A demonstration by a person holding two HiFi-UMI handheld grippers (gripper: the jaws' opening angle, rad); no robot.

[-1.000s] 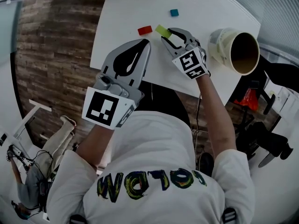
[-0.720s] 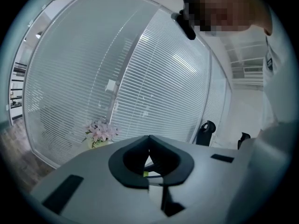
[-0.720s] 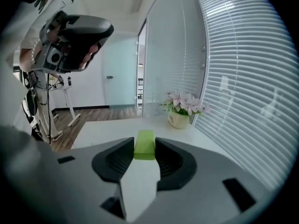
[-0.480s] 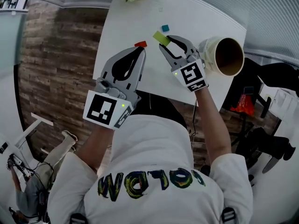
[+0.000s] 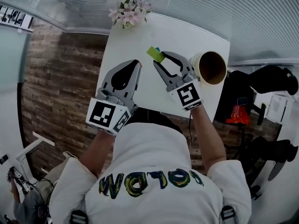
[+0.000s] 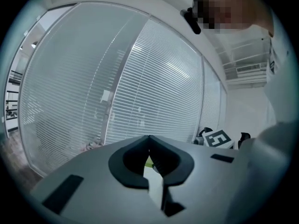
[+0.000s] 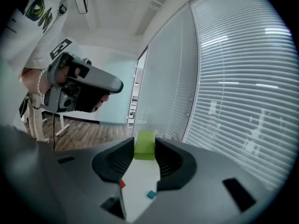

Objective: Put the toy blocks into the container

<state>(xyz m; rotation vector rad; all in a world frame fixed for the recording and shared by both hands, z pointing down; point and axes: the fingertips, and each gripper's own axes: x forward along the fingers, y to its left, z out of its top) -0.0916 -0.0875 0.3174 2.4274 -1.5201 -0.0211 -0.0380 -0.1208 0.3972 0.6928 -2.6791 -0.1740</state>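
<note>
- The green toy block (image 7: 144, 145) sits pinched between the two jaws of the right gripper (image 5: 160, 59), at their tips and held in the air above the table.
- A red block (image 7: 122, 184) and a teal block (image 7: 150, 195) lie apart on the white table (image 5: 177, 36), seen below those jaws in the right gripper view.
- The container (image 5: 210, 68), cream outside and brown inside, stands at the table's right edge, just right of the right gripper, with its mouth open toward the head camera.
- The left gripper (image 5: 137, 63) has its jaws closed tip to tip with nothing between them.
- A bunch of pale pink flowers (image 5: 131, 10) stands at the table's far edge.
- White slatted blinds (image 5: 210, 8) run along the far side of the room, and brown wood-plank flooring (image 5: 56, 78) lies left of the table.
- Each gripper carries a cube with black-and-white square markers (image 5: 103, 115).
- The person's white shirt (image 5: 154, 153) bears multicoloured letters seen upside down; I cannot read them with confidence.
- Both grippers are held side by side, pointing away from the person toward the far side, the left one a little nearer the body.
</note>
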